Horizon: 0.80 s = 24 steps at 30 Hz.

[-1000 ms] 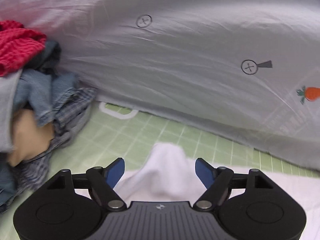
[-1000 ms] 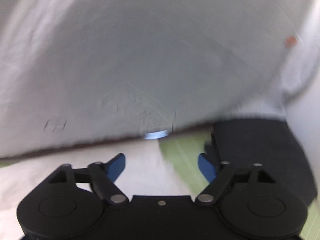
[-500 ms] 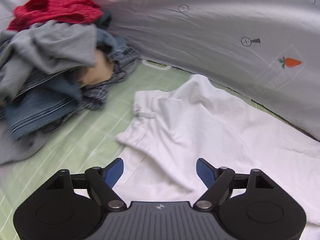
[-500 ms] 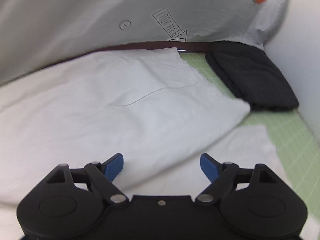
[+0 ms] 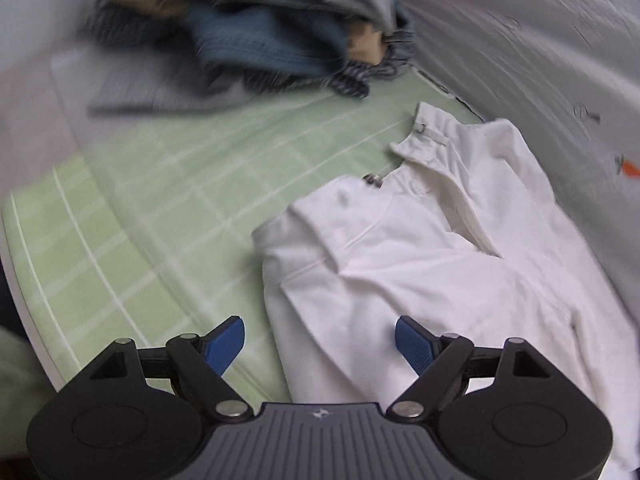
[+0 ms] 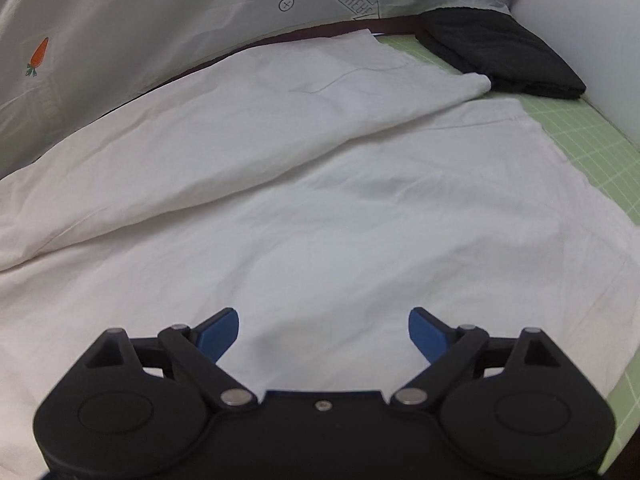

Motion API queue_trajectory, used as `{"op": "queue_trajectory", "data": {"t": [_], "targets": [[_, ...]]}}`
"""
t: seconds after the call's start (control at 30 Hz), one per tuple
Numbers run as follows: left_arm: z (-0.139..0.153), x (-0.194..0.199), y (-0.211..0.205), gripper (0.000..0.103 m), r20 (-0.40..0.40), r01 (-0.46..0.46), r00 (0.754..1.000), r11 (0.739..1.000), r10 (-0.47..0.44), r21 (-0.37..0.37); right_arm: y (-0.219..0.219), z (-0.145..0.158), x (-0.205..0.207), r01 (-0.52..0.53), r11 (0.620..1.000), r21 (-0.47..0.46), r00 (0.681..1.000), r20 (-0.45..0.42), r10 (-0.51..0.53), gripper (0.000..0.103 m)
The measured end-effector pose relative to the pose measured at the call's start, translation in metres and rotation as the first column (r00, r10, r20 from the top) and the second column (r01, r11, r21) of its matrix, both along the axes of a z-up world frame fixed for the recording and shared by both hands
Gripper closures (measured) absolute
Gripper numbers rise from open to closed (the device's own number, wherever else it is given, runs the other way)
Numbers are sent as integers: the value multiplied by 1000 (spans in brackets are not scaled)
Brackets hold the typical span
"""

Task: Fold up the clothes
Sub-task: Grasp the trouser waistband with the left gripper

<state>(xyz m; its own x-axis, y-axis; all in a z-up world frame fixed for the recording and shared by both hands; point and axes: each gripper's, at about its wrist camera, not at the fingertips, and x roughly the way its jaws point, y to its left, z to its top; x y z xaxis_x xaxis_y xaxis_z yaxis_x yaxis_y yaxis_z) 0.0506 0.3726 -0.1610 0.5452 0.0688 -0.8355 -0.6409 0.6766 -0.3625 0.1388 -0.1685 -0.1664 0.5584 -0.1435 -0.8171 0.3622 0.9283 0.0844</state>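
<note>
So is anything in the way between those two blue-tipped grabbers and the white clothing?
Nothing visible. Both the left gripper and the right gripper hang open right over the white garment. The pile of clothes and the folded black garment sit off to the sides.

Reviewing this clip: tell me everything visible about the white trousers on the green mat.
The white trousers lie flat on the green grid mat, of thin, creased woven cloth by the look of it. The left view shows the waistband end with an open fly, a metal button and a pocket seam. The right view shows the two legs side by side, one hem touching a folded black garment. Both claws hover open above; neither grips them.
</note>
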Motion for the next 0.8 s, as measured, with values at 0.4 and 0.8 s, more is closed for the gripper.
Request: {"op": "queue_trajectory", "data": {"t": [0.4, 0.8], "targets": [[-15, 8, 28, 88, 104, 174, 982, 974, -160, -148, 53, -1, -36, 18, 999, 27, 1000, 13, -18, 9], [12, -10, 53, 82, 41, 213, 976, 976, -212, -35, 55, -1, -42, 61, 998, -17, 997, -34, -62, 9]]}}
